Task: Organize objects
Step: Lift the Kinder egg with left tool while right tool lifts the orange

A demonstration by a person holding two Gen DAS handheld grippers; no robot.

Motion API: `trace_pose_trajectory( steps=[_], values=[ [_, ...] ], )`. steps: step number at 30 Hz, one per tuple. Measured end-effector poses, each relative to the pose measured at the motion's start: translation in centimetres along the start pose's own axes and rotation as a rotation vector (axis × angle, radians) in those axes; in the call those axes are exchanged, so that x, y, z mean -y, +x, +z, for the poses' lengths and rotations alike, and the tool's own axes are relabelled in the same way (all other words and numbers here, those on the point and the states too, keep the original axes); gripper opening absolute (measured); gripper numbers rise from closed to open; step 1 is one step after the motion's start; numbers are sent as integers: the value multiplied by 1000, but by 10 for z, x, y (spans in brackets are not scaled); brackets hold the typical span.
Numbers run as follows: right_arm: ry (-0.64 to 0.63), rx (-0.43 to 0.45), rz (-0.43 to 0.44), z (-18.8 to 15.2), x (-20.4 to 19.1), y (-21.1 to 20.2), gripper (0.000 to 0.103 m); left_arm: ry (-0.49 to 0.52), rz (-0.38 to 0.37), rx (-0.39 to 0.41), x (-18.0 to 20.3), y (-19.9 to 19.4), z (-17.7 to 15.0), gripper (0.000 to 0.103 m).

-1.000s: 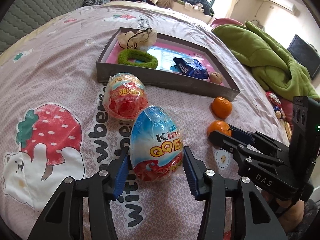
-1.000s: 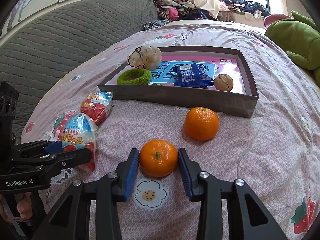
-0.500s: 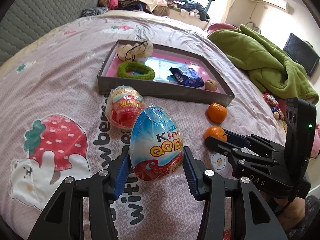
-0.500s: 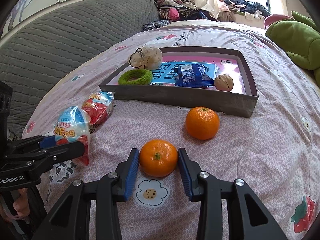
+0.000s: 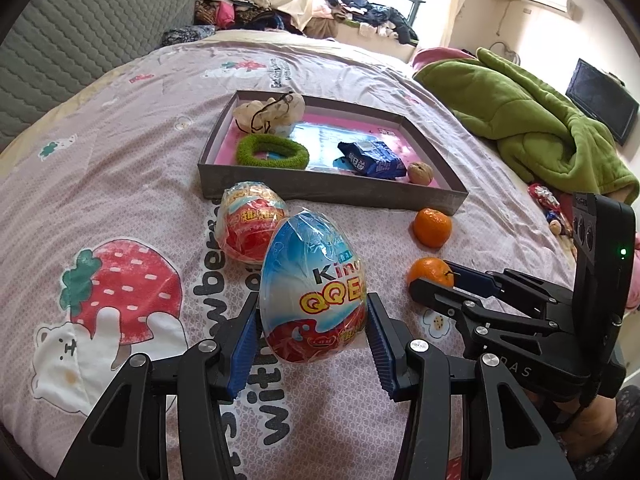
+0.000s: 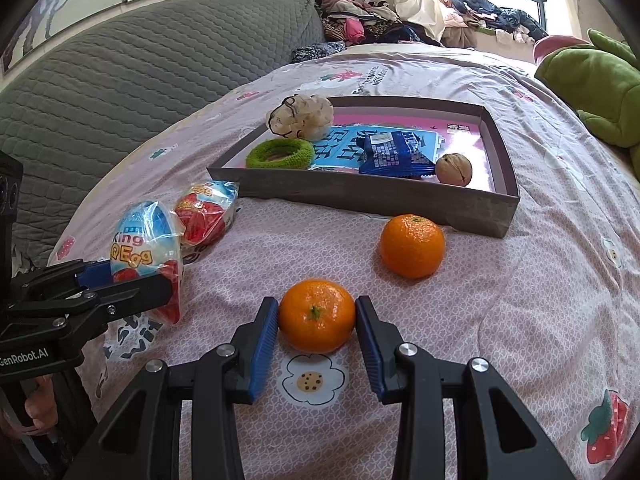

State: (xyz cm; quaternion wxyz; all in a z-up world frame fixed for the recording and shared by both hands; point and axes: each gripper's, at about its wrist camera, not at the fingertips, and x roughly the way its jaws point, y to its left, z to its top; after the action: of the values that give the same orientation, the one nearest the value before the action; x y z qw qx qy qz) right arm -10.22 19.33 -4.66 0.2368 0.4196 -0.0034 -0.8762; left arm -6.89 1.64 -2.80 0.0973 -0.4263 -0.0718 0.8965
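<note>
**Blue pads clamp an egg and a tangerine**

Blue-wrapped egg [image 5: 314, 294] stands upright, clamped between the pads of the left gripper [image 5: 313, 336], raised off the bedspread [image 5: 120, 168]. The right gripper [image 6: 317, 330] presses both pads against a tangerine [image 6: 317, 315] on the bedspread. A second tangerine [image 6: 412, 246] and a red-wrapped egg [image 5: 252, 226] lie just outside the tray's [image 5: 332, 196] near wall. Inside sit a green ring [image 5: 272, 152], a blue packet [image 5: 374, 159] and a walnut [image 5: 420, 173].
</note>
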Motion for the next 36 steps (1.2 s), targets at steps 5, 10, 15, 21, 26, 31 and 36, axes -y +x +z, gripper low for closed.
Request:
trace_pose_trajectory(
  steps=[5,10,15,21,26,31,36],
  values=[
    [-13,21,-7,1,-4,-6,40,9,4,25,1,-8,1,52],
    [-38,57,-17,3,-11,-17,40,22,20,58,3,-19,3,52],
    [-58,83,-24,7,-18,-26,40,36,40,87,6,-28,5,52],
    [-73,115,-24,13,-24,-36,40,45,43,108,8,-36,8,52],
    [-86,150,-34,22,-28,-48,40,55,47,119,12,-37,12,52],
    [-94,184,-47,34,-27,-58,40,60,54,138,14,-39,18,52],
    [-108,222,-53,48,-27,-68,40,66,58,163,17,-43,30,52]
  ],
)
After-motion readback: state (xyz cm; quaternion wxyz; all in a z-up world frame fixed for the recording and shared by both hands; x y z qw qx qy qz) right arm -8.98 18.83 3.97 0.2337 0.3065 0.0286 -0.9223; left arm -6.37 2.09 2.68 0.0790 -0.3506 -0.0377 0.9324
